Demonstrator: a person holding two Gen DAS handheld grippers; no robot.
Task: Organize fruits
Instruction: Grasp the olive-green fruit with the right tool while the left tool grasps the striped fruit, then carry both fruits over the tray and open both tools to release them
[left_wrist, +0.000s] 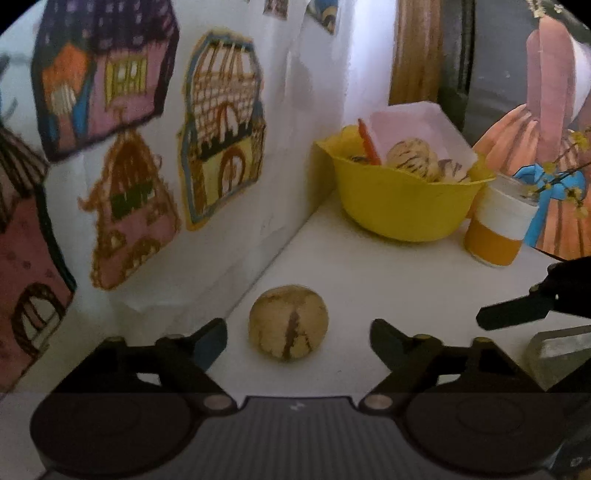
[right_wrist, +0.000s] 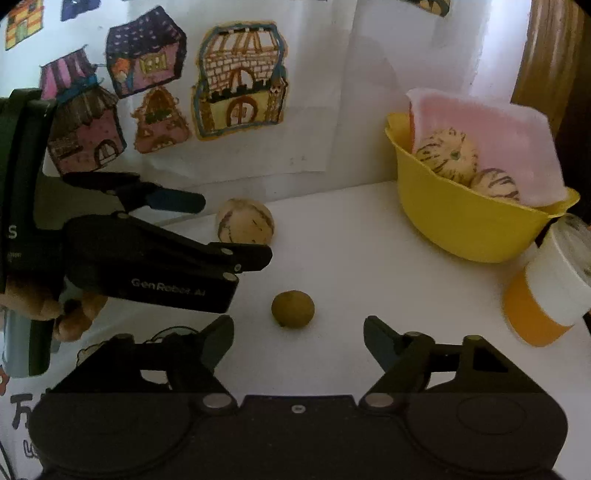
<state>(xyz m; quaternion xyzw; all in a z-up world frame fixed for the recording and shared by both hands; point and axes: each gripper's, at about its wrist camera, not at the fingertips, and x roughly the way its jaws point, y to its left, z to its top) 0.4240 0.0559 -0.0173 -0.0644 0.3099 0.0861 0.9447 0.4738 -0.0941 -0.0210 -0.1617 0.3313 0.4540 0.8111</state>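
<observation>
My left gripper (left_wrist: 299, 341) gapes around a striped melon (left_wrist: 288, 322) at frame centre; my right gripper (right_wrist: 299, 341) is spread below a small green fruit (right_wrist: 293, 308) on the table (right_wrist: 369, 288).

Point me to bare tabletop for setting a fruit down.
Bare: the stretch between the small fruit and the yellow bowl, and in front of the bowl left of the cup. Crowded: around the striped fruit by the wall, where the left hand-held gripper reaches.

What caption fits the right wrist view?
Open right gripper faces a small green fruit; open left gripper nears a striped fruit.
</observation>
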